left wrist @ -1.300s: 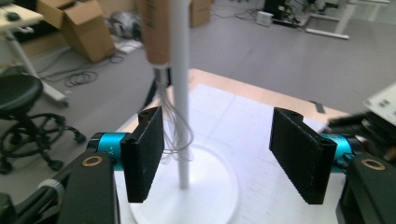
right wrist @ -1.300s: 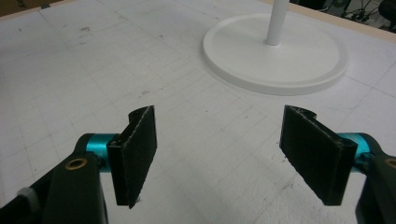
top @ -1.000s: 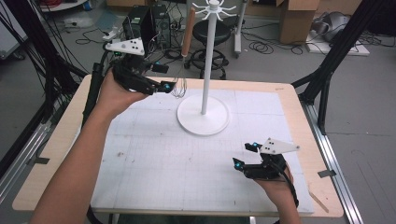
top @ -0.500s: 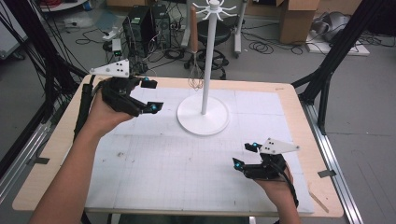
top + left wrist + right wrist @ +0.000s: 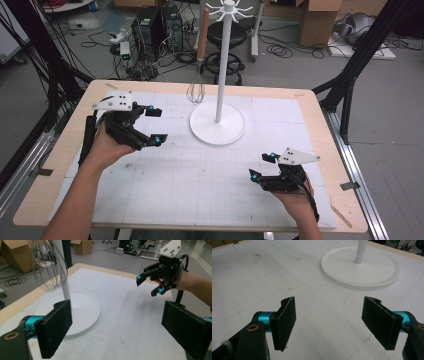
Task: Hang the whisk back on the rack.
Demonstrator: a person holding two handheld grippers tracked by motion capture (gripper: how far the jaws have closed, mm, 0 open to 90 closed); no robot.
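Whisk hangs by its wooden handle from the white stand at the tabletop's far side. Left gripper sits well apart from it, its jaws having just been opening, nothing between them. Right gripper rests wide and empty near the front edge.

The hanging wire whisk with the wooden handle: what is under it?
Under the wire whisk with the wooden handle lies bare white gridded mat, beside the white stand's round base. Nothing touches its wires. The hook at the handle's top is too small to make out.
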